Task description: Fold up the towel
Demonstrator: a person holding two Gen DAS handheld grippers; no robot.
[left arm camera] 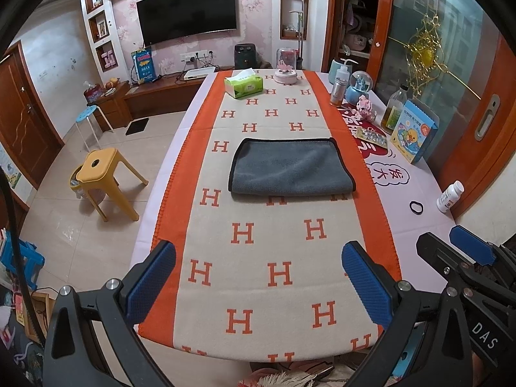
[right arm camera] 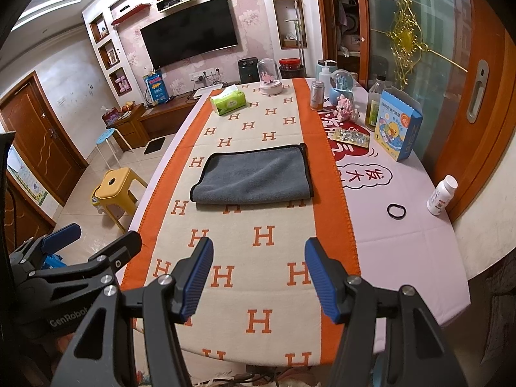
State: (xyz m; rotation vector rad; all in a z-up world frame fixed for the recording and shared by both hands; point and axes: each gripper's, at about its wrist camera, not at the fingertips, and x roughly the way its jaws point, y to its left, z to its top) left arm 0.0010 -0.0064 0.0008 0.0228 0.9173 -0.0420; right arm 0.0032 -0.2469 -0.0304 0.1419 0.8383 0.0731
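A grey towel (left arm camera: pixel 290 167) with a black hem lies folded in half on the orange and cream H-pattern cloth (left arm camera: pixel 274 251) in the middle of the table; it also shows in the right wrist view (right arm camera: pixel 254 175). Its folded edge faces me. My left gripper (left arm camera: pixel 258 283) is open and empty, held above the near end of the table, well short of the towel. My right gripper (right arm camera: pixel 259 279) is open and empty, beside the left one. The right gripper also shows at the right of the left wrist view (left arm camera: pixel 451 245), and the left gripper at the left of the right wrist view (right arm camera: pixel 96 235).
A green tissue box (left arm camera: pixel 243 85) and a glass dome ornament (left arm camera: pixel 285 66) stand at the far end. Bottles, a snow globe, a blue box (left arm camera: pixel 414 133), a white pill bottle (left arm camera: pixel 450 196) and a black hair tie (left arm camera: pixel 416 207) line the right side. A yellow stool (left arm camera: pixel 103 174) stands left of the table.
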